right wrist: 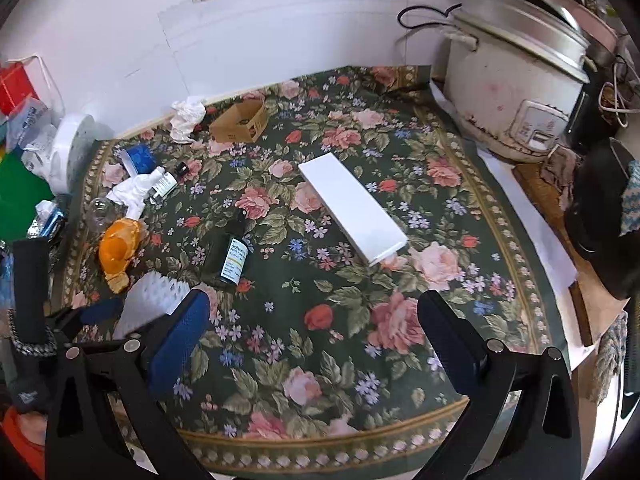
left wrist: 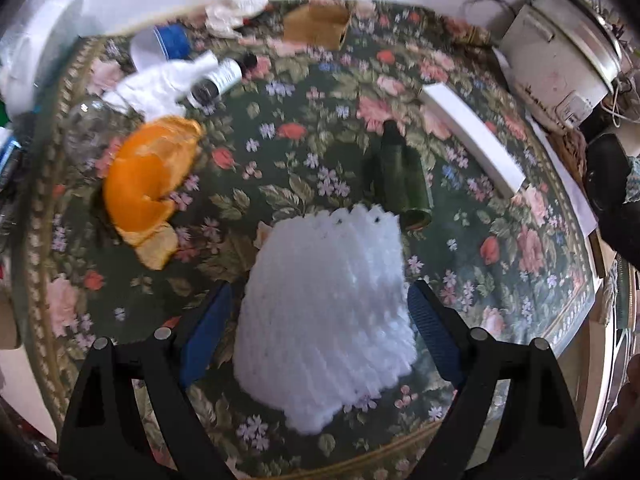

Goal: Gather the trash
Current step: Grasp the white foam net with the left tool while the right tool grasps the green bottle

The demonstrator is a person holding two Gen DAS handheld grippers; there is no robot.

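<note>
White foam: a ribbed white foam sleeve (left wrist: 326, 320) lay between my left gripper (left wrist: 320, 344) fingers, on the floral cloth.
Left grip: my blue-padded fingers (left wrist: 206, 334) stood spread either side of the sleeve; a gap showed on both sides, so I was not clamping it.
Right grip: my right gripper (right wrist: 312, 348) hung released over bare cloth, fingers wide apart, nothing between them.
Table cover: a dark green tablecloth with pink roses (right wrist: 340, 344) lay under everything.
Just beyond the foam: a dark green glass bottle with a yellow label (right wrist: 230, 254) lay on its side, its base near the sleeve's far edge.
To the left: a piece of orange peel (left wrist: 148, 176) sat beside the sleeve, apart from it.
To the right: a long flat white box (right wrist: 352, 212) lay at an angle, well apart from the bottle.
Further left: a small clear bottle with a white label and black cap (right wrist: 166, 182) lay against a crumpled white tissue (right wrist: 134, 192).
Far edge: another crumpled white tissue wad (right wrist: 186, 118) and a small open brown cardboard box (right wrist: 240, 122) sat near the wall.
Far right: a worn white rice cooker with a metal lid (right wrist: 516, 80) stood off the cloth.
</note>
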